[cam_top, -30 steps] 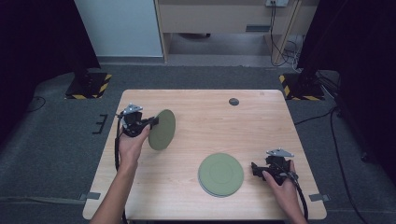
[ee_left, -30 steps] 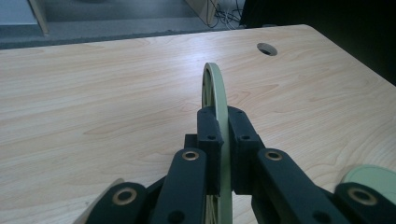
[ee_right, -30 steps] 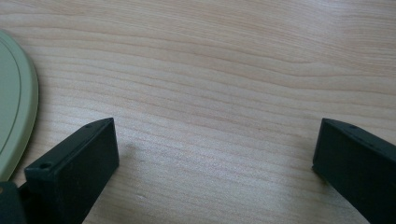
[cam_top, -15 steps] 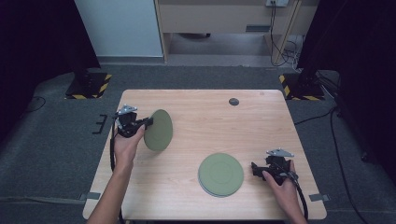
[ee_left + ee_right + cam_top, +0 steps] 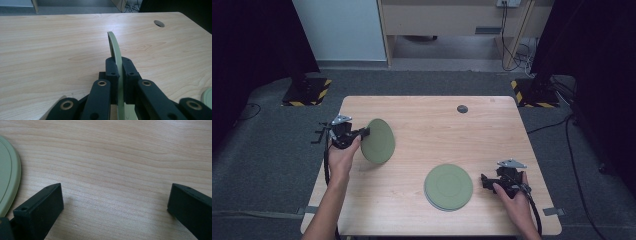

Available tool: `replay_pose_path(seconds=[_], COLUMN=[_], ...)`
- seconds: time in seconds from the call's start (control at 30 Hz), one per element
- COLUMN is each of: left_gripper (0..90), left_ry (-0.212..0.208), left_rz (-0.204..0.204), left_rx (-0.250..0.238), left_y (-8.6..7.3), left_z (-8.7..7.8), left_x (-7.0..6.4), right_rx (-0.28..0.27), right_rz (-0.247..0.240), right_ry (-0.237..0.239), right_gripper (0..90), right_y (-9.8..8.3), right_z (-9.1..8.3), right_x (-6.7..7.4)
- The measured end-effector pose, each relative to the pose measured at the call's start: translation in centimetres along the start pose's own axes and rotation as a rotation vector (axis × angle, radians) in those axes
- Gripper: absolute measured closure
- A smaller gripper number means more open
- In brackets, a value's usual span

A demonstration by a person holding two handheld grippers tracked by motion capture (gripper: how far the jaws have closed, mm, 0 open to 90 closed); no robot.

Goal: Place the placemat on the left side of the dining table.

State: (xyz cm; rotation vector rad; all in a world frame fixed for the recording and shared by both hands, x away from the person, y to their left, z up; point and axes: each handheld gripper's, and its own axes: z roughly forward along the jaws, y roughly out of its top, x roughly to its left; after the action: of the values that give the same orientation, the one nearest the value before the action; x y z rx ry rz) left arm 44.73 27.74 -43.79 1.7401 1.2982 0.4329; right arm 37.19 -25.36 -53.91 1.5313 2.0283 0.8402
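left gripper [image 5: 365, 132]: jaws clamped on rim of green plate [image 5: 378, 140], held tilted above counter [image 5: 422, 120] | right gripper [image 5: 484, 180]: jaws wide, empty, beside plate stack [image 5: 448, 186] | progress: carried plate judged not yet stacked

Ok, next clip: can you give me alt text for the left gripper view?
The left tongs are clamped on the rim of a pale green plate, held on edge so that it rises as a thin curved strip above a light wooden table. A round cable hole sits near the table's far right corner.
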Motion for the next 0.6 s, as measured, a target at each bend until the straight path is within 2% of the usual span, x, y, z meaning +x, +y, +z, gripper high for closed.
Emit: replay_pose_path(seconds=[0.23,0.3,0.6], left_gripper=[85.1,85.0,85.0], left_ry=[0.016,0.026,0.051], left_rz=[-0.024,-0.039,-0.053], left_rx=[0.003,0.013,0.036], left_y=[-1.0,-1.6,-2.8], left_z=[0.1,0.0,0.2], left_x=[1.5,2.3,4.0], right_rx=[-0.001,-0.001,-0.001], right_rz=[-0.004,-0.005,-0.005], right_ry=[0.001,0.002,0.002], right_gripper=[0.9,0.8,0.8], right_y=[0.0,0.0,0.0], right_z=[0.0,0.0,0.0], right_x=[0.0,0.0,0.0])
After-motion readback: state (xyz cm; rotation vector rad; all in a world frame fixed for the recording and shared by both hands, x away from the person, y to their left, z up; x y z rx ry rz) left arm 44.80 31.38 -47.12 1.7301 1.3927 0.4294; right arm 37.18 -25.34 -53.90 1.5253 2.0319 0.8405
